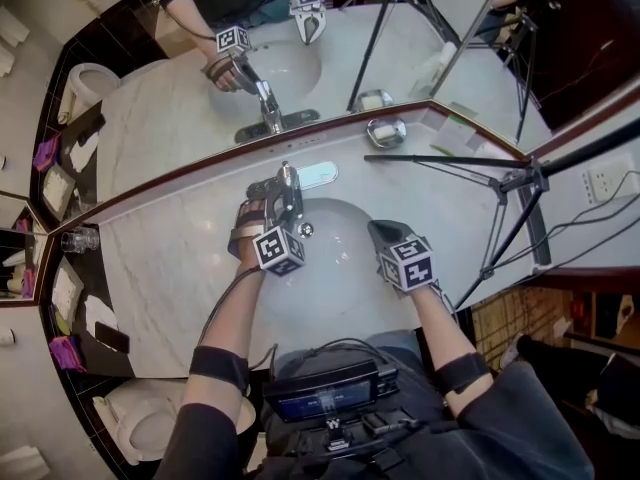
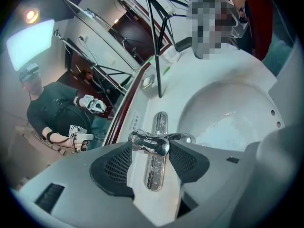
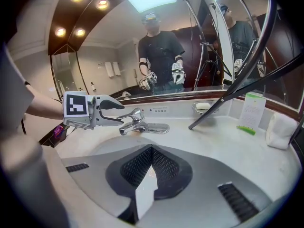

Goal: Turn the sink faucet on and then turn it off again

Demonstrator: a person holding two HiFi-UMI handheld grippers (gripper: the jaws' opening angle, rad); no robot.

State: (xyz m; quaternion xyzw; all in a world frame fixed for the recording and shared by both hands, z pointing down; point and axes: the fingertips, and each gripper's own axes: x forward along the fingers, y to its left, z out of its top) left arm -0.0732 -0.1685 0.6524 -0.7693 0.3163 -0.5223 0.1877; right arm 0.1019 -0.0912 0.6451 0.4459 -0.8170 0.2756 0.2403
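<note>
The chrome faucet [image 1: 287,182] stands at the back rim of the white sink basin [image 1: 340,243]. My left gripper [image 1: 272,208] reaches up to it with its jaws open. In the left gripper view the lever handle [image 2: 150,144] lies crosswise between the two black pads [image 2: 113,167], at their tips; whether they press on it I cannot tell. The right gripper view shows the left gripper [image 3: 112,111] with its fingers on either side of the handle's end [image 3: 129,114]. My right gripper [image 1: 379,231] hovers over the basin's right side, shut and empty, its pads [image 3: 164,167] meeting. I see no stream from the spout.
A mirror [image 1: 190,108] runs behind the marble counter. A soap dish [image 1: 386,131] sits at the back right, with black tripod legs [image 1: 440,158] crossing the counter beyond it. A glass [image 1: 82,239] stands far left. A card [image 3: 251,109] and a folded towel [image 3: 281,129] are at the right.
</note>
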